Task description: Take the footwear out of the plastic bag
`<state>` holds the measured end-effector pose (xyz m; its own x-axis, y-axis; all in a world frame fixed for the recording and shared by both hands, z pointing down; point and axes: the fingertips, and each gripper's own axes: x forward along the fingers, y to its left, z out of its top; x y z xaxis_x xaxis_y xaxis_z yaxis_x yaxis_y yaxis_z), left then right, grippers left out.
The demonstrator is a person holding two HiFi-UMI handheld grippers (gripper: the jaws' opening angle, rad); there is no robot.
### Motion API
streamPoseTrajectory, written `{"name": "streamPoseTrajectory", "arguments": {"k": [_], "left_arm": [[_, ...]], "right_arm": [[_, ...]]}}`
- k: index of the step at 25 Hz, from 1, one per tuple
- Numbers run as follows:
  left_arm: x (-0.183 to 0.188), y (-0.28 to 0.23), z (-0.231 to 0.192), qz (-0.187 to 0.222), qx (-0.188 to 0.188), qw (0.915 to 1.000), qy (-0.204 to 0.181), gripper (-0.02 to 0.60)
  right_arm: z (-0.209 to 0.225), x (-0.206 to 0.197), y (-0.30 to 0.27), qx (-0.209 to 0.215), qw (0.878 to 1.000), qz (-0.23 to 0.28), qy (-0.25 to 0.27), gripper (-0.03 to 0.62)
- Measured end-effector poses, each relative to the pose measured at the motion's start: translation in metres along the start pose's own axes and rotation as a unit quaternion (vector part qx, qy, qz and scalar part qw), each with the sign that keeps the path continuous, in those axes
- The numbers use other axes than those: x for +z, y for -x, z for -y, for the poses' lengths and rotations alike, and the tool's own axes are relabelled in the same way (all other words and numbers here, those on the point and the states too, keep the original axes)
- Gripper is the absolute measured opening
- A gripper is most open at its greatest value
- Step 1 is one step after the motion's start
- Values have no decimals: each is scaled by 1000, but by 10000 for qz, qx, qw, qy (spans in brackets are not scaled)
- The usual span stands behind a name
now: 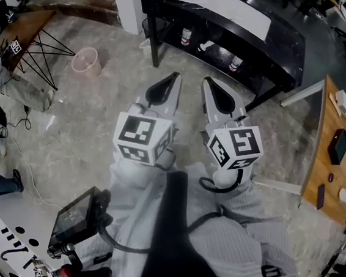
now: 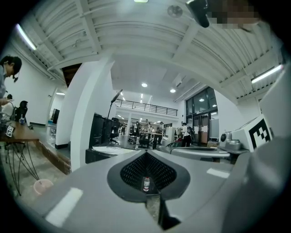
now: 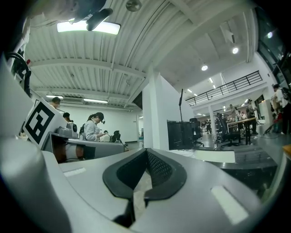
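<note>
left gripper: the left gripper [image 1: 175, 77] is held level over the floor; its jaws are seen pressed together [image 2: 146, 153], nothing clamped.
right gripper: the right gripper [image 1: 209, 82] is held level just beside the left one, not touching; its jaws are seen closed [image 3: 146, 151], nothing clamped.
aim: both tips are pointed at the black table [image 1: 286, 43] across the speckled floor [image 1: 92, 131].
footwear / plastic bag: neither can be made out in any view, so their place relative to either gripper cannot be told.
slit, left: a small bottle [image 2: 146, 184] is seen through the thin gap below the closed pads, well beyond the tips.
slit, right: only pale floor is seen through the gap.
marker cubes: black-and-white square codes are carried on the left cube [image 1: 143, 138] and the right cube [image 1: 235, 148]; no letters can be read.
cross-view: the right cube is seen at the edge of the left gripper view [image 2: 257, 133], the left cube in the right gripper view [image 3: 38, 120].
bottles: two bottles [image 1: 187, 37] [image 1: 235, 64] are kept on the table's lower shelf; labels too small to be read.
other tag: one square code is fixed on the wooden desk [image 1: 14, 45] at top left.
nearby: a pink bucket [image 1: 86, 62] is stood beside that desk; a wooden table [image 1: 324, 177] is placed at the right.
brands: none legible.
</note>
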<state>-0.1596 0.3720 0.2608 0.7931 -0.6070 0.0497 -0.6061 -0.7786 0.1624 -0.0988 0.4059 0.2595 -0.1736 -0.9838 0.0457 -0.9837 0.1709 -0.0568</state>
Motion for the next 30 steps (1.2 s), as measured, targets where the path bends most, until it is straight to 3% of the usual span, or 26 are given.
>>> {"name": "streamPoseTrajectory", "arguments": {"k": [7,15,20,30], "left_arm": [[-12,-78,-40,-153,21,9999,12,0],[-3,-206,-135,-356,66,9993,101,0],[-4,-282,-195,-626,55,9980,114,0],[-33,-430,-283,-1093,248,9925,494,0]], "right_arm": [[59,-20,-66,-121,9996,-147,-207,12],[130,-20,-215,41,9989,-366,-278,12],[177,-21,-298,-66,9982,-477,-358,12],[286,-68,-430,-95,9911,-1074,-786,12]]}}
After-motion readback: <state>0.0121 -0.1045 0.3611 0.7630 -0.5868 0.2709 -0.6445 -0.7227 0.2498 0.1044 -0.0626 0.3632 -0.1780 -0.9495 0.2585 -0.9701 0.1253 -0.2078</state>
